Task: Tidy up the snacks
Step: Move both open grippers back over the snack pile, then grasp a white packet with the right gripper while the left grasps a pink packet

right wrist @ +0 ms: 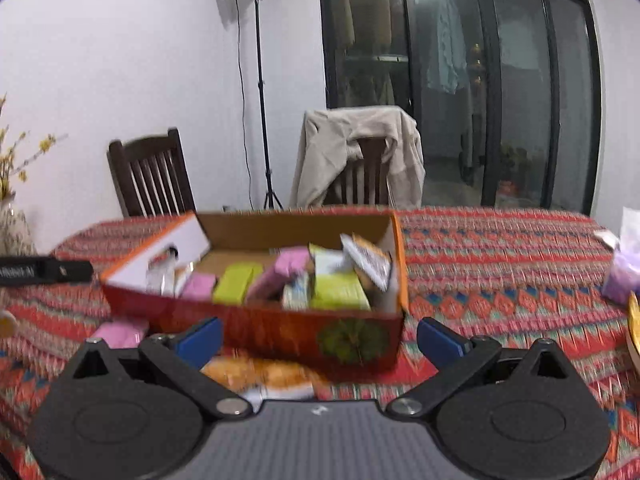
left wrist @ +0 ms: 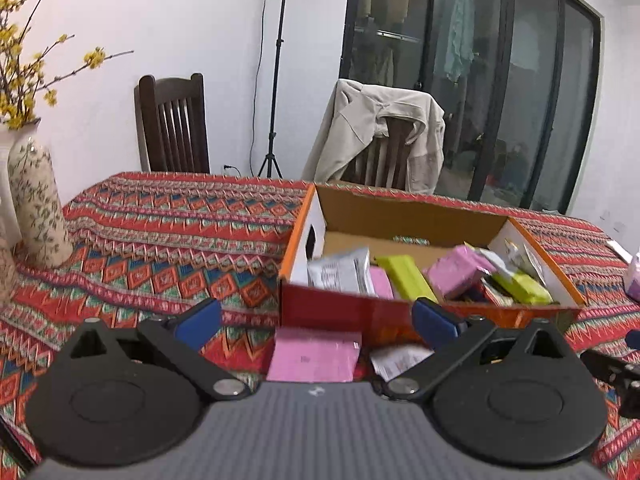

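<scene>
An open orange cardboard box [left wrist: 400, 314] [right wrist: 276, 326] sits on the patterned tablecloth and holds several pink, green and white snack packets. My left gripper [left wrist: 316, 320] is open and empty just in front of the box. A pink packet [left wrist: 314, 355] and a white packet [left wrist: 398, 359] lie on the cloth between its fingers, below the box's front wall. My right gripper [right wrist: 318, 338] is open and empty in front of the box. An orange-and-white snack bag [right wrist: 264, 376] lies on the cloth between its fingers. The pink packet also shows at left in the right wrist view [right wrist: 120, 334].
A floral vase [left wrist: 36, 204] with yellow branches stands at the table's left. Two wooden chairs, one draped with a beige jacket [left wrist: 380, 136], stand behind the table. A purple tissue pack [right wrist: 624, 276] and a yellow plate rim [right wrist: 634, 328] lie at right. A light stand [right wrist: 260, 92] stands by the wall.
</scene>
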The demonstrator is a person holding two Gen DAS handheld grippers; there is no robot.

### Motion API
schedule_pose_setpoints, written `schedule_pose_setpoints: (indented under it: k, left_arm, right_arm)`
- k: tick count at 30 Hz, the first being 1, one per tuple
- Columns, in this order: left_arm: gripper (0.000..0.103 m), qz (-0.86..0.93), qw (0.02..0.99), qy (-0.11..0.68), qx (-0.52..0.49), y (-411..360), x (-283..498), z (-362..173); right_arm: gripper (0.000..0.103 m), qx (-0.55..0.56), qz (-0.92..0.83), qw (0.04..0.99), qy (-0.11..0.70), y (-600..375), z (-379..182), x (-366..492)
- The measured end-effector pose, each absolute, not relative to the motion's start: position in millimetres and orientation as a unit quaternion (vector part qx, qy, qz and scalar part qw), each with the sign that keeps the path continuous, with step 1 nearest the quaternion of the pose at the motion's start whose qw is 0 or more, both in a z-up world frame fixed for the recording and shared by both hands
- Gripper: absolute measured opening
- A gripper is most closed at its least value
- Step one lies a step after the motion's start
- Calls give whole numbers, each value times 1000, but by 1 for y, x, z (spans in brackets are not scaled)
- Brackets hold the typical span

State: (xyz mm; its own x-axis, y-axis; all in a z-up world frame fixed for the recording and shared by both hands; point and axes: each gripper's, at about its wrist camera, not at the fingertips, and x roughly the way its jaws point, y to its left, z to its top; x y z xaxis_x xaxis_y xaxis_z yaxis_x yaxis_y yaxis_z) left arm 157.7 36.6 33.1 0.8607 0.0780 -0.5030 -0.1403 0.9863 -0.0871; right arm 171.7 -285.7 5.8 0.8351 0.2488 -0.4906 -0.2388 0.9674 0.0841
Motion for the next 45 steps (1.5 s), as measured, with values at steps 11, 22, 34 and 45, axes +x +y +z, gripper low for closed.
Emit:
schedule_pose_setpoints:
  k: [11, 22, 34, 45]
  left_arm:
    - [103, 52, 958, 274, -60, 34, 137, 8]
    - [103, 47, 950, 296, -87, 48, 139, -7]
    - [103, 52, 947, 301, -99, 52, 141, -12]
    - [103, 93, 942, 313, -77, 50, 152, -8]
  right_arm:
    - [103, -15, 124, 935, 331, -288, -29, 152]
    - [102, -28, 118, 920, 373, -280, -55, 161]
    - [46, -29, 144, 924, 354, -290, -44, 151]
    - [45, -1, 99, 953, 287, -327, -14, 153]
